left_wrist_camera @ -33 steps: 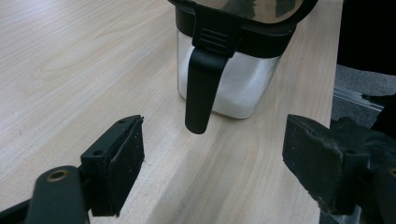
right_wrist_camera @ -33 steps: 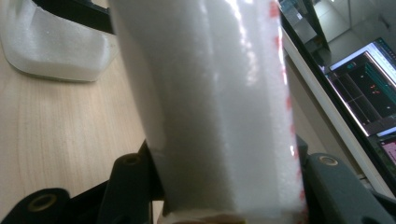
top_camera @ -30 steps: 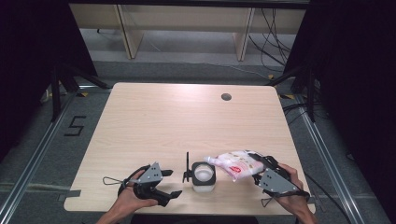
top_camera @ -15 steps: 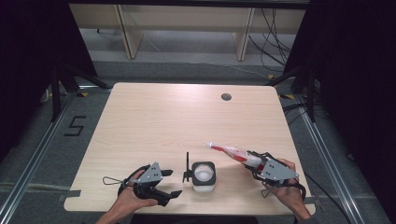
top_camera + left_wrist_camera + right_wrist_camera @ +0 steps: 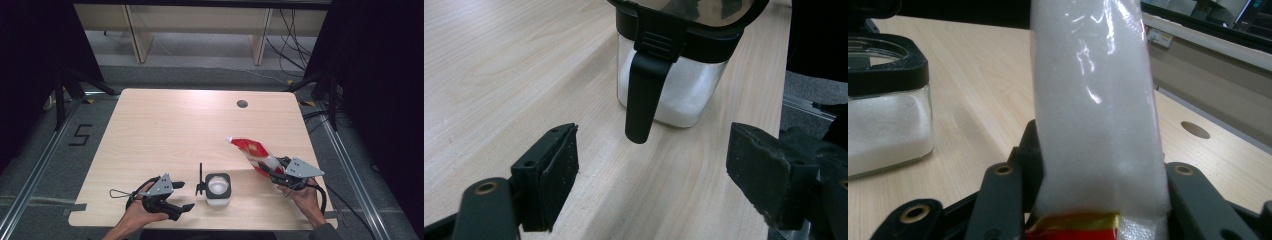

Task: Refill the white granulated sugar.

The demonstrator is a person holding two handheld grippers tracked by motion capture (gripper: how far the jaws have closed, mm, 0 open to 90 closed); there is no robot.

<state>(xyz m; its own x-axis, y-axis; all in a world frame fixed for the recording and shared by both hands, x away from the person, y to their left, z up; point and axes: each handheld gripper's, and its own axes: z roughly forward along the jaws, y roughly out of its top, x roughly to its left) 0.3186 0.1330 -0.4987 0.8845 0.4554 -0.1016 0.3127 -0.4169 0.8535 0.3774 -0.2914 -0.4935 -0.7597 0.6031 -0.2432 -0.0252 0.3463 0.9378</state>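
While the table (image 5: pixel 165 125) lay bare beyond both grippers, the jar (image 5: pixel 218 189) of white grains stood between them, just ahead of the left gripper (image 5: pixel 184 206), whose jaws gaped with nothing in them. The right gripper (image 5: pixel 267 172) had just been closing, its jaws clamped on the bag (image 5: pixel 252 151), which jutted up and away from it.
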